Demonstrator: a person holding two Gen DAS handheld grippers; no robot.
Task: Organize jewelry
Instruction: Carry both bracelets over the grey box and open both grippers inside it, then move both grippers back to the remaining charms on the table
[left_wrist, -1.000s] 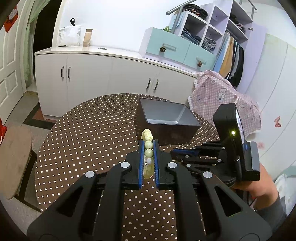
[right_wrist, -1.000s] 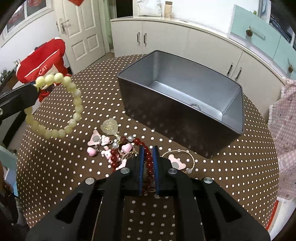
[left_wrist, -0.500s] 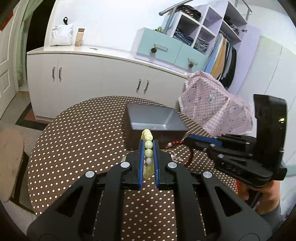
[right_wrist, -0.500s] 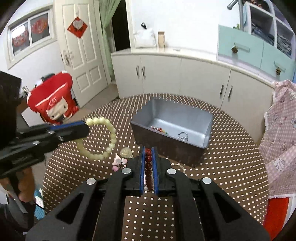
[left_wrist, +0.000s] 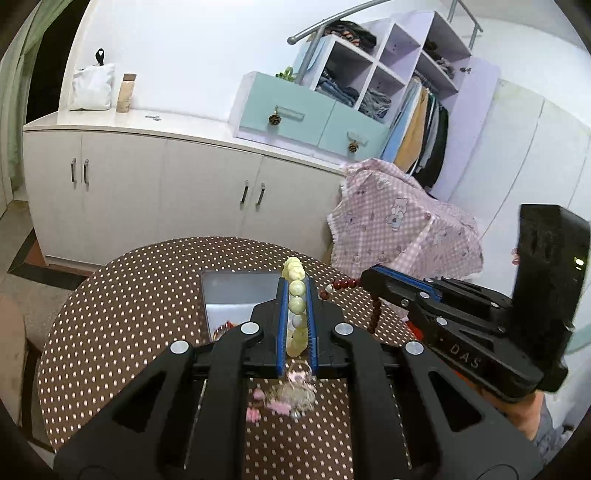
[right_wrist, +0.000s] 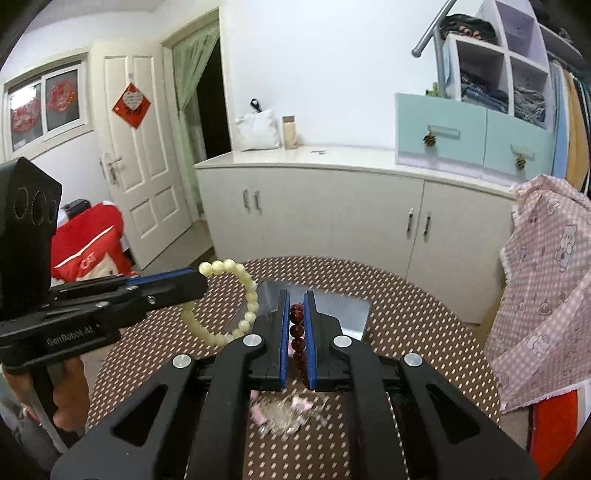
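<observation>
My left gripper (left_wrist: 295, 291) is shut on a pale yellow bead bracelet (left_wrist: 296, 299), which hangs as a loop in the right wrist view (right_wrist: 236, 302). My right gripper (right_wrist: 296, 301) is shut on a dark red bead bracelet (right_wrist: 296, 332), which also dangles in the left wrist view (left_wrist: 375, 314). Both are held high above the table, in front of the grey metal box (left_wrist: 236, 291) (right_wrist: 351, 314). A pile of pink charms and clear jewelry (left_wrist: 288, 395) (right_wrist: 284, 413) lies on the table below the grippers, blurred.
The round table has a brown polka-dot cloth (left_wrist: 129, 314). White cabinets (left_wrist: 147, 184) stand behind it. A chair draped in pink checked cloth (left_wrist: 399, 229) is at the right. A red bag (right_wrist: 92, 243) sits on the floor at the left.
Both grippers have risen higher above the table with their bracelets still held. The box and the jewelry pile now look smaller and lower in both views.
</observation>
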